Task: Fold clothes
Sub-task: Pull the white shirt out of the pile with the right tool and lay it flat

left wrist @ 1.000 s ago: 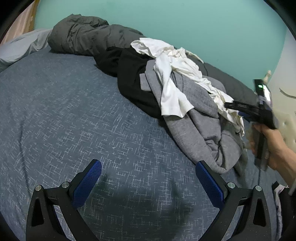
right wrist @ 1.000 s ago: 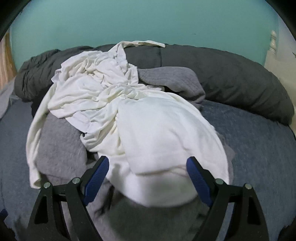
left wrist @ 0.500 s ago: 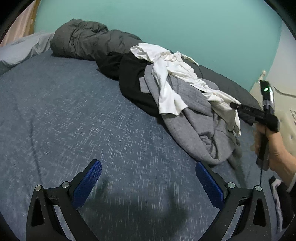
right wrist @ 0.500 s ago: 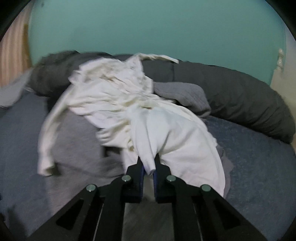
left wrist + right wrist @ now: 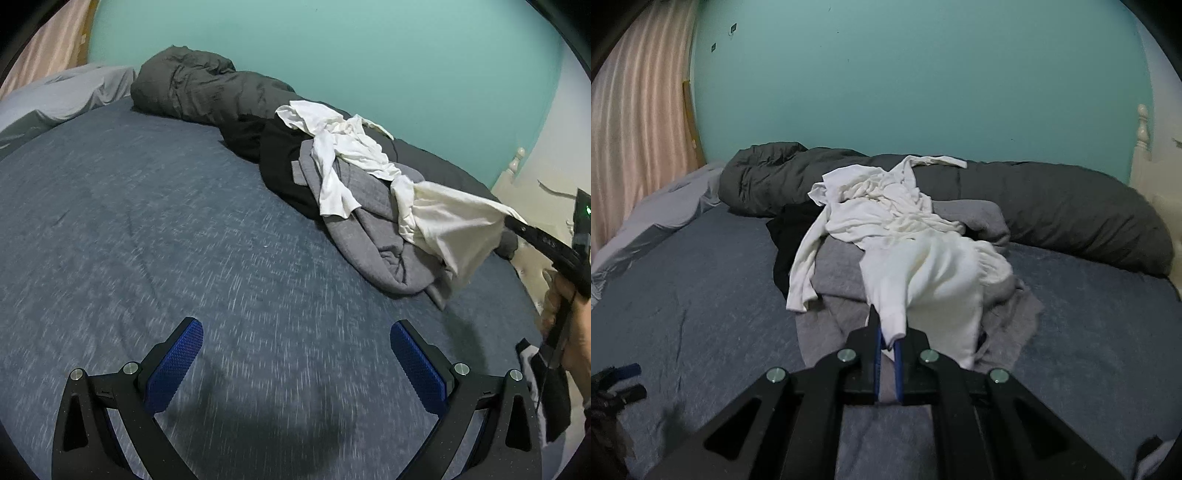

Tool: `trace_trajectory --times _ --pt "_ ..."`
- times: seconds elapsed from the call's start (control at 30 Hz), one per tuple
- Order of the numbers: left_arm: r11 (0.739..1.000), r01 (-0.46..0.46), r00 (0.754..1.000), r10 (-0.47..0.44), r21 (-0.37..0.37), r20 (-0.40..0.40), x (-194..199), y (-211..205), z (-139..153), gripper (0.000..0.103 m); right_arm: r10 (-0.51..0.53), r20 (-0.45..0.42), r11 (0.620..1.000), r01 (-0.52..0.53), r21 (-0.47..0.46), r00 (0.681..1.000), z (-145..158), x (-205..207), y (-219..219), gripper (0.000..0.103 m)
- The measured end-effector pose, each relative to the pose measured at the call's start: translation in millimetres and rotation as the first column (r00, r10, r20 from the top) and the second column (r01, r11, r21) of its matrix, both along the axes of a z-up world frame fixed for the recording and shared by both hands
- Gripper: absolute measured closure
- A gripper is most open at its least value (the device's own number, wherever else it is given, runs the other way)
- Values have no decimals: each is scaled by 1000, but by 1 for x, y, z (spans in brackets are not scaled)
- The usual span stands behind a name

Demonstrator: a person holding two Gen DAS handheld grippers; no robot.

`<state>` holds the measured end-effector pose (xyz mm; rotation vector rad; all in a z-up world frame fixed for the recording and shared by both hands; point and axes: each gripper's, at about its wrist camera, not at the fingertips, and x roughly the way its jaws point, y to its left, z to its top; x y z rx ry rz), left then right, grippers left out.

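One hand-held gripper (image 5: 888, 341) pinches soft, rumpled white garment (image 5: 923, 273) — taut.

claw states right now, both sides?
Left claw: open, empty, above the blue bedspread.
Right claw: shut on the white garment, pulling an edge of it off the clothes pile.
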<state>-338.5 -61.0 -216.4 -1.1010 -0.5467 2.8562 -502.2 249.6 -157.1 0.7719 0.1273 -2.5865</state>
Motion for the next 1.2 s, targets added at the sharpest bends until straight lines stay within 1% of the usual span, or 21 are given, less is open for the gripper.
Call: trace_trajectory --times 0.1,0.17,0.3,0.47,0.6,0.7,0.9,1.2 --pt "1000 -7 1000 7 -7 -7 20 -3 9 0 2 -16 1000 -2 -28 1000 11 29 14 98" --pt "1000 -13 1000 13 5 -2 31 -6 14 0 16 -20 999 -17 -35 1000 14 52 19 98" --pt "1000 -15 1000 15 -2 -15 54 -7 29 0 61 -40 997 -63 -36 997 20 100 20 98" --pt "1000 -17 999 16 -10 -41 90 -8 53 0 88 -67 993 -93 -78 994 38 157 25 98" --pt "1000 -16 997 15 -17 -75 123 -9 75 0 79 -107 990 -91 -109 991 64 192 34 98" --pt "1000 -22 996 20 -15 -92 142 -11 88 0 65 -144 987 -85 -137 988 89 214 43 98" --pt "1000 -22 992 20 -18 -121 175 -12 112 0 89 -197 983 -118 -140 976 125 263 46 98" --pt "1000 -12 987 7 -27 -161 218 -9 141 0 191 -212 971 -216 -104 958 125 343 35 98"
